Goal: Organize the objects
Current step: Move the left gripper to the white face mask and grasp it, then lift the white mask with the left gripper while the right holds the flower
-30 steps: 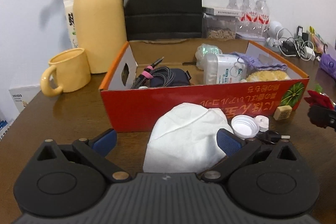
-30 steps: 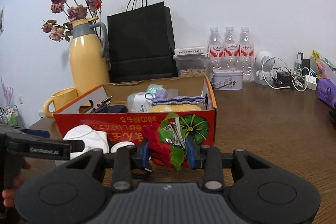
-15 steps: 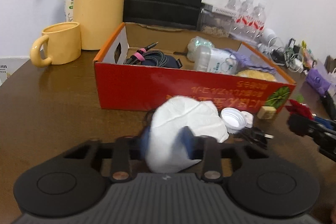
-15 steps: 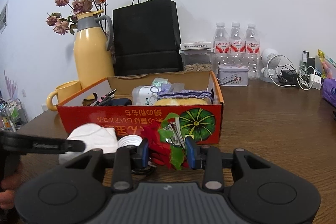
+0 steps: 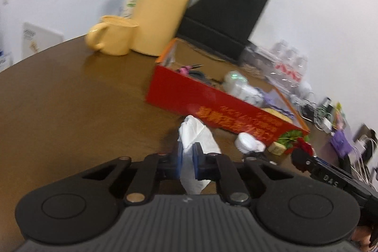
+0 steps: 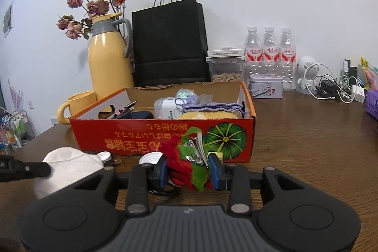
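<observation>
My left gripper (image 5: 187, 158) is shut on a white face mask (image 5: 197, 134), squeezed flat between the blue pads and held above the table in front of the red cardboard box (image 5: 189, 96). In the right wrist view the mask (image 6: 68, 167) shows at the lower left. My right gripper (image 6: 187, 171) is shut on a red flower hair clip with green leaves (image 6: 189, 157), held in front of the red cardboard box (image 6: 146, 136). The box holds cables, a white pack and a purple pouch.
White bottle caps (image 6: 151, 158) and a small beige tile (image 5: 277, 148) lie on the table before the box. A yellow jug (image 6: 108, 58), yellow mug (image 6: 75, 103), black paper bag (image 6: 170, 44), water bottles (image 6: 269, 56) and a tin (image 6: 265, 85) stand behind.
My left gripper closed on the white mask, lifted it and tilted, swinging left and back from the box. My right gripper kept its hold on the flower clip and rose slightly.
</observation>
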Demonstrator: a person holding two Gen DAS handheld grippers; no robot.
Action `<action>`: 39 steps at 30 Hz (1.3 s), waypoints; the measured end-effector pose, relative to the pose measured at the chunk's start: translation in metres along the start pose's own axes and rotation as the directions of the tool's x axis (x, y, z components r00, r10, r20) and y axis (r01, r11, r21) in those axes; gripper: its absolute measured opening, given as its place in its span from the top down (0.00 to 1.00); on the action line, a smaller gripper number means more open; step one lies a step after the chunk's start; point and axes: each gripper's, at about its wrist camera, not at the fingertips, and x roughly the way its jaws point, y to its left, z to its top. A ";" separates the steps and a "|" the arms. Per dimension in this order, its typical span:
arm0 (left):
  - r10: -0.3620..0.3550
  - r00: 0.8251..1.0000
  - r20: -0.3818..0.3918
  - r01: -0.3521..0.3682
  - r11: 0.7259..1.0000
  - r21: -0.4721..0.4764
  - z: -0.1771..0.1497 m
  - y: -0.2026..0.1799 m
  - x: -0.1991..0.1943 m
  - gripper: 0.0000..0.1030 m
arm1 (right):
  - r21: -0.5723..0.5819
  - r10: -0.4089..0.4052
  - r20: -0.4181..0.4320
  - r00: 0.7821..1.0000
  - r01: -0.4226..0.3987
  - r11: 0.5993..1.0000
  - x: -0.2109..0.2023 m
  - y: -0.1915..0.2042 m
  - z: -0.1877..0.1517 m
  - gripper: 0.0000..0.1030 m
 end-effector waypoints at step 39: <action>0.115 0.982 -0.147 -0.039 0.897 0.440 -0.006 -0.029 0.069 0.00 | -0.055 0.085 -0.028 0.996 -0.086 0.995 -0.015 0.006 -0.003 0.64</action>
